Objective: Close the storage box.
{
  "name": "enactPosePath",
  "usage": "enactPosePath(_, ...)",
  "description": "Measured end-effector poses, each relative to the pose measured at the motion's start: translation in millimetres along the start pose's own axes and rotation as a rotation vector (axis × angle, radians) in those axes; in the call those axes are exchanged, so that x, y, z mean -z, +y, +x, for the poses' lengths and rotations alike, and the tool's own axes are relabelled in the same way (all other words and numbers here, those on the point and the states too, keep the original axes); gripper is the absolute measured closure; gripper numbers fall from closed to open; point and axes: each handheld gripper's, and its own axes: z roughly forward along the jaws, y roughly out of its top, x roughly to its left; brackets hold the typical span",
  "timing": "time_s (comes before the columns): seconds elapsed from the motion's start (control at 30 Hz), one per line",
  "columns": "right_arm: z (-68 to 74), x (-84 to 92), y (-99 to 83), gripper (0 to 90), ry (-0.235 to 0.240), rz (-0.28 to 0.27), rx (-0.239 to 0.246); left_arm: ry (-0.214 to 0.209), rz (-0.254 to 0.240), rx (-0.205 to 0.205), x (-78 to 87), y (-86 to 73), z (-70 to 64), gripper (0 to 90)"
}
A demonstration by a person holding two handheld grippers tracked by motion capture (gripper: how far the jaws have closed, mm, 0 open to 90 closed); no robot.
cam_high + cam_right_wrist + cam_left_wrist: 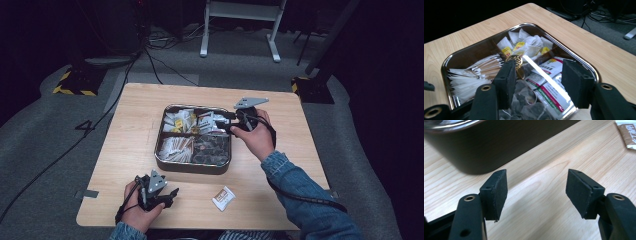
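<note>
Right gripper (231, 121) hangs over the far right compartment of the metal tray (165, 161), pointing leftward across it, with my right hand (257, 134) behind it at the tray's right edge. Its jaws stand apart with nothing between them; in the right gripper view they frame the sachets with green and red print (544, 82) and the clear packs of dark tea bags (529, 105) just below. No pad touches any packet.

Left gripper (167, 194) rests low near the front left corner of the table (125, 125), in my left hand (142, 210), pointing right. Its jaws are likewise spread and empty; in the left gripper view the dark wall of the tray lies just ahead and to the left of the pads (499, 192).

One packet (223, 198), white with a brown label, lies flat on the bare wood in front of the tray, to the right of the left gripper and well short of the right hand. Its long axis runs diagonally, from near left to far right.

Judgement: the loose packet is the item in hand. It lies nearer my left gripper, on the line that gripper already points along. A grasp across the packet's short side would need the wrist turned to meet that diagonal. Being thin and flat on the wood, it may slide rather than lift.
</note>
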Motion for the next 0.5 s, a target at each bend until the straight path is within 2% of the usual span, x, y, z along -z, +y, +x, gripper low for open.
enactPosePath(0.1, -4.2, 5.6, -2.2, 45.9, -0.009, 0.004, 0.001, 0.021, -0.019, 0.01, 5.1, -1.6, 2.9, 35.0)
enactPosePath(0.5, -22.7, 29.8, -16.5, 44.0, -0.061, 0.016, -0.018, 0.035, -0.006, 0.044, 5.5, -4.3, 16.9, 34.8)
